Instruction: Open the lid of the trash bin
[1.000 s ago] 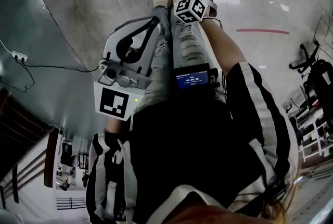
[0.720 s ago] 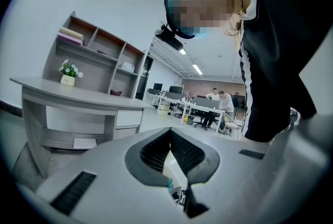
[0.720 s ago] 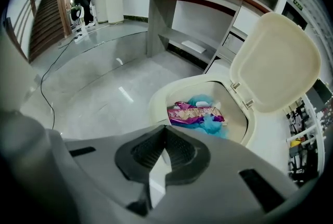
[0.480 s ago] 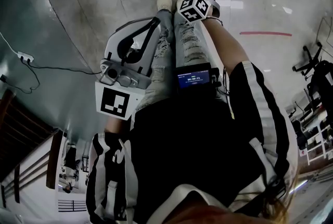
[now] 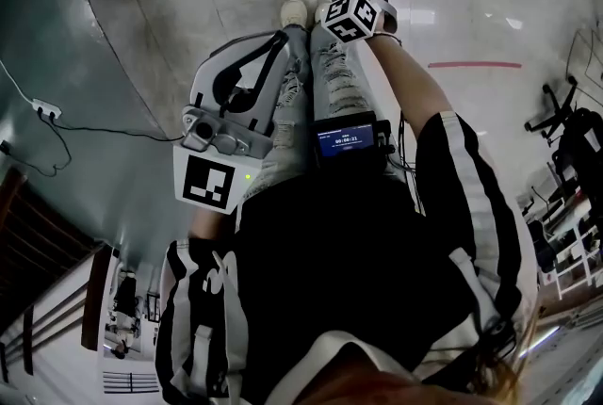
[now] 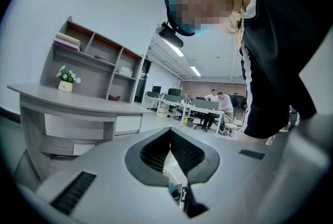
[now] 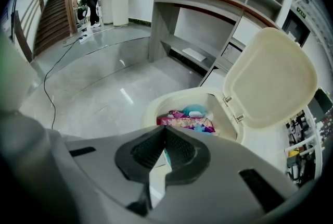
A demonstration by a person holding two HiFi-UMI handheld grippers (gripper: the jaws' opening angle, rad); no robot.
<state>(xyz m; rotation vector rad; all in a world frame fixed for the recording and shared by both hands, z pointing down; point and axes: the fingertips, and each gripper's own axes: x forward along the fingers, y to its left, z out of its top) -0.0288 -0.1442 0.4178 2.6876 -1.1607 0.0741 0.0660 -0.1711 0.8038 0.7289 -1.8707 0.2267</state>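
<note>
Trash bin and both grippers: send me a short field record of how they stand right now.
bin: cream trash bin on the floor, just ahead of the right gripper
lid: lid swung up on its hinges, standing open
contents: colourful wrappers and something blue inside
right gripper: right gripper jaws together, empty, aimed at the bin, not touching it
left gripper: left gripper jaws together, empty, aimed away from the bin
task state: lid already open

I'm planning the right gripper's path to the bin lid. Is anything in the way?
Nothing visible is. In the right gripper view the lid stands open behind the bin. Between it and the right gripper, jaws together, lies only the bin's open mouth with rubbish inside.
</note>
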